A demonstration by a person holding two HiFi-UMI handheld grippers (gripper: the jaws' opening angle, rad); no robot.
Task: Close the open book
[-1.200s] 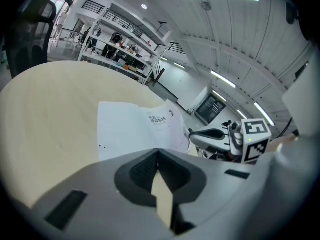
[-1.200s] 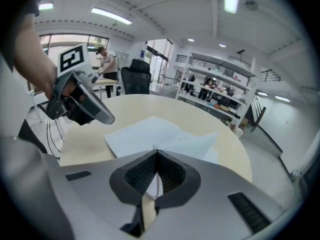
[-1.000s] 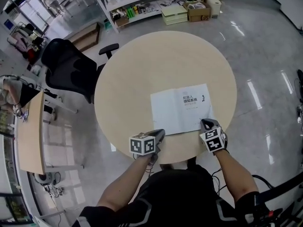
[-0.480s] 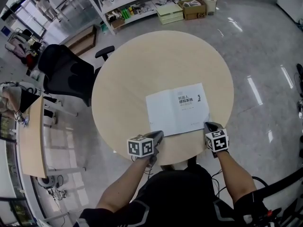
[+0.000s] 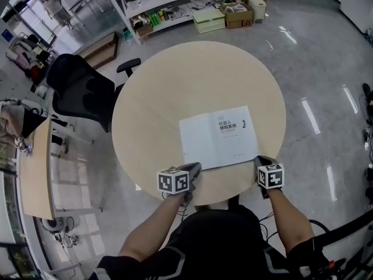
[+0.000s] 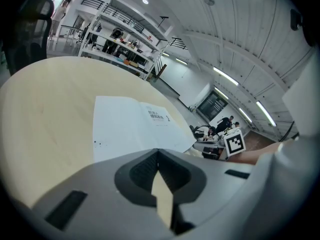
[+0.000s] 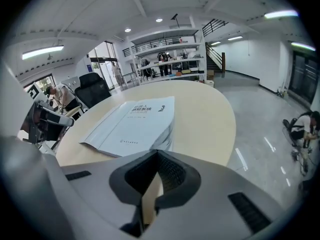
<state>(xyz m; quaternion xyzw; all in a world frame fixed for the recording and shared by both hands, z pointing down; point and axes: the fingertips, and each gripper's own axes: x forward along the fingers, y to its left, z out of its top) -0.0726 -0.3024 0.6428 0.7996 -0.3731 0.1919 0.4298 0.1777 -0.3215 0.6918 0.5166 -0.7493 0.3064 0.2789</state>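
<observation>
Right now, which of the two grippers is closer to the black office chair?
Left. The left gripper is by the book's near-left corner, on the black office chair's side of the table; the right gripper is by the near-right corner, farther away.

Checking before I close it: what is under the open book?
Only the round table: the book lies flat on it. The patch beneath the pages is covered, so anything there is unseen.

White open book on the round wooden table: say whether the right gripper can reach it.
Probably yes: the right gripper sits by the white open book, at its near right corner, nothing between them.
</observation>
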